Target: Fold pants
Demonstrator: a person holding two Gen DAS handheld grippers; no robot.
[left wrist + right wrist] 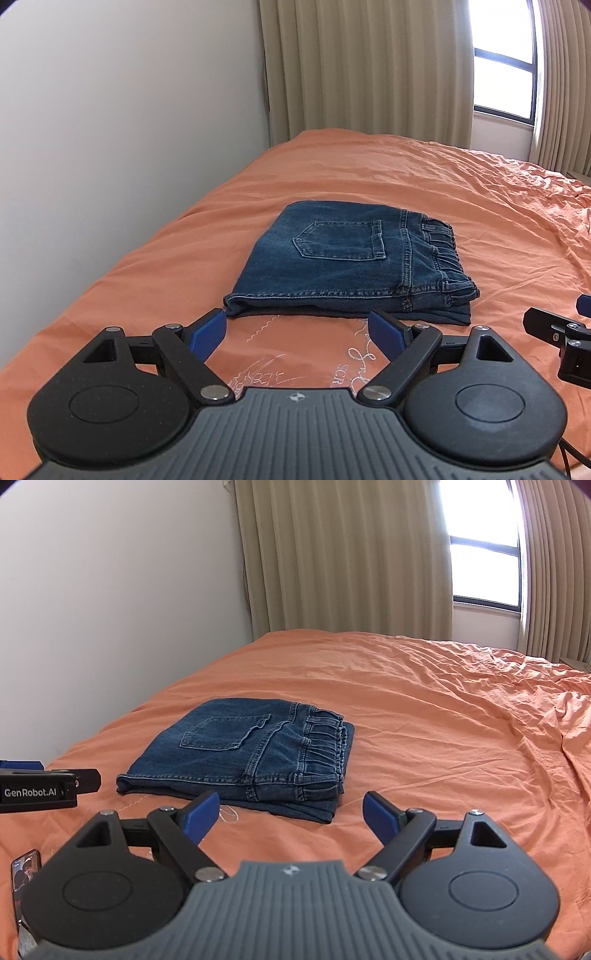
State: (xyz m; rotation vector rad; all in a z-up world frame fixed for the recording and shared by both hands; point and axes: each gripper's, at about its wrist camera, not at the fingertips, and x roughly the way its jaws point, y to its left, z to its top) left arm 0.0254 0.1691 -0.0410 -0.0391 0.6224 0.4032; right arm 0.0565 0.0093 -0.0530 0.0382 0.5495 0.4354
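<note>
The dark blue denim pants (343,258) lie folded into a compact rectangle, back pocket up, on the orange bedsheet (461,192) at the centre of both frames. The left tool (297,326) and the right tool (290,812) each hold their blue-padded fingers wide apart, empty, just short of the pants' near edge. Only the right wrist view shows a smartphone (25,873) with a lit screen at lower left, plus the left tool's side lettered "GenRobot.AI".
</note>
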